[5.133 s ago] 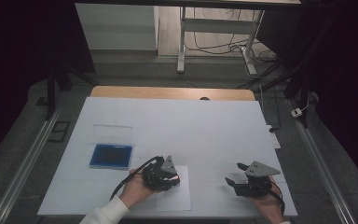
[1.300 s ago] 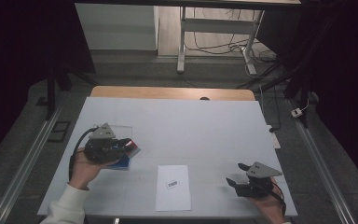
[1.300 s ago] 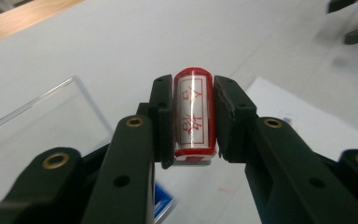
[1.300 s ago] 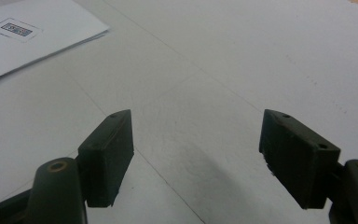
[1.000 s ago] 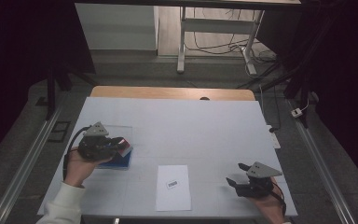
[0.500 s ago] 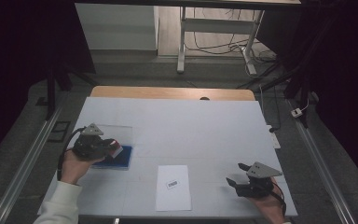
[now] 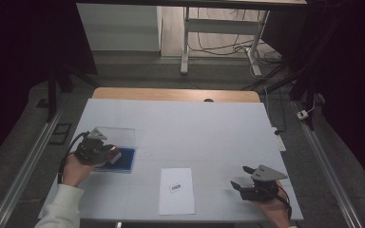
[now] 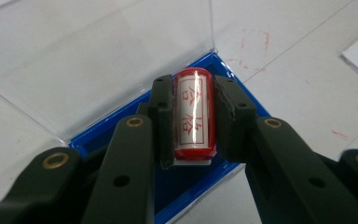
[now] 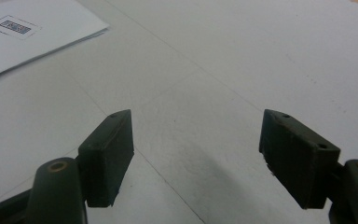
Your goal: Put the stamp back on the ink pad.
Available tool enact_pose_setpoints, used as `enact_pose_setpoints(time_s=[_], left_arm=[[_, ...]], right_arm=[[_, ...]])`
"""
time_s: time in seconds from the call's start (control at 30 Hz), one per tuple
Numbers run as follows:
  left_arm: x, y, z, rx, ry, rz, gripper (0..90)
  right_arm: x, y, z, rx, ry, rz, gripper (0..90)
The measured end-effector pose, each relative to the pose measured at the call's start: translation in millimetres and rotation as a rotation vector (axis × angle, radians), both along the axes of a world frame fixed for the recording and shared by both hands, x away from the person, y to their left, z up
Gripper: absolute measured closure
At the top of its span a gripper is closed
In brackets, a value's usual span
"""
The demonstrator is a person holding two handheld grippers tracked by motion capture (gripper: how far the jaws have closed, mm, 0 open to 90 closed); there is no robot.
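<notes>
A red cylindrical stamp (image 8: 193, 114) with a white label of red characters is clamped between the two black jaws of the left gripper (image 8: 193, 121); the pads are pressed against its long sides, and its length runs along the jaws. Directly beneath the stamp and the jaw tips, a blue ink pad case (image 8: 186, 182) is seen, with its clear lid (image 8: 88, 60) swung open and laid back beyond it. Whether the stamp touches the blue pad cannot be told.

In the high view, the left gripper (image 7: 105, 151) is held by the left hand (image 7: 76, 168) near the left edge of the tabletop (image 7: 209, 123), over the left end of the blue case (image 7: 121, 159); the clear lid (image 7: 119, 135) is seen on the far side of the case.

A white sheet of paper (image 7: 177, 190) with a small printed code (image 7: 176, 188) lies near the front edge, about midway along it, well apart from the case.

The right gripper (image 7: 241, 178) is held near the front right corner. In the right gripper view, its jaws (image 9: 193, 154) are spread wide over bare tabletop, with nothing between them, and the sheet (image 9: 23, 35) lies at the upper left.
</notes>
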State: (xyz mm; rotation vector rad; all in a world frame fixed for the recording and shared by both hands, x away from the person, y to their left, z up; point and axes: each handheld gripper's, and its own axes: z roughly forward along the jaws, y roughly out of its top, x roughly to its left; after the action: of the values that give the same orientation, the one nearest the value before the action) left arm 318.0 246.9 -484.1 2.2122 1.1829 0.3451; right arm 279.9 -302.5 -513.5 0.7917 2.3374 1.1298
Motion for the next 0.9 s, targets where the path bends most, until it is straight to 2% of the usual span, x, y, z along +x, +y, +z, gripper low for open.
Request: enact_pose_setpoints(time_s=[0.17, 0.43, 0.47, 0.53, 0.67, 0.77, 0.9], left_arm=[[1.9, -1.0, -5.4, 0.015, 0.013, 0.001, 69.7], [1.5, -1.7, -6.5, 0.02, 0.004, 0.002, 68.6], [1.4, -1.9, -6.4, 0.02, 0.0, 0.003, 66.4], [0.6, -2.1, -5.4, 0.017, -0.013, 0.014, 55.8], [-6.9, -3.7, 1.2, -0.012, -0.063, 0.027, 38.6], [-18.5, -5.9, 5.4, -0.018, -0.109, 0.022, 31.5], [-36.0, -5.9, 7.1, -0.062, -0.151, 0.024, 27.9]], right_arm=[[0.2, -0.1, -0.1, -0.002, 0.002, 0.0, 25.4], [0.2, -0.1, -0.1, -0.004, 0.004, 0.0, 25.5], [0.2, -0.1, -0.1, -0.004, 0.003, 0.0, 25.4], [0.1, -0.3, -0.1, -0.001, 0.003, 0.001, 25.4], [-0.7, -0.7, 1.0, 0.002, -0.002, -0.002, 25.4], [-1.4, -0.7, 1.8, 0.006, -0.005, -0.002, 25.4], [-1.2, -1.6, 2.5, 0.008, -0.009, 0.001, 25.4]])
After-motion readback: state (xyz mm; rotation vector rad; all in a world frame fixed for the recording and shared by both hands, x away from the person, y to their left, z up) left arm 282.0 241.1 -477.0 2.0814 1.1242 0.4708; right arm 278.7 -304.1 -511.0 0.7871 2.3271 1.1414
